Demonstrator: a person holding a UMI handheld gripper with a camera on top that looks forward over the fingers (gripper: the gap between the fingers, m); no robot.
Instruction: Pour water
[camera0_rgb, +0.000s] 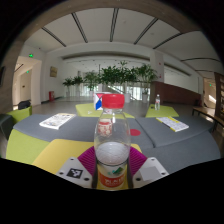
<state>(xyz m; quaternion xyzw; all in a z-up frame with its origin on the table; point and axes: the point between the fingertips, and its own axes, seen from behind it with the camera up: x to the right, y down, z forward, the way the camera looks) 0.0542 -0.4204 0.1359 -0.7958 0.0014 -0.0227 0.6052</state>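
Note:
A clear plastic water bottle (112, 158) with a red and white label stands upright between my gripper's (112, 170) two fingers. The magenta pads (86, 162) press against its sides at the label, so the fingers are shut on it. The bottle looks open at the top, with no cap in view. It is held above a grey table (60, 138) with yellow-green patches. No cup or other vessel shows near the bottle.
A red and blue box (108, 101) stands on the table beyond the bottle. Papers lie at the left (57, 120) and right (172, 124). A second small bottle (157, 102) stands far right. Potted plants (115, 76) line the back of the room.

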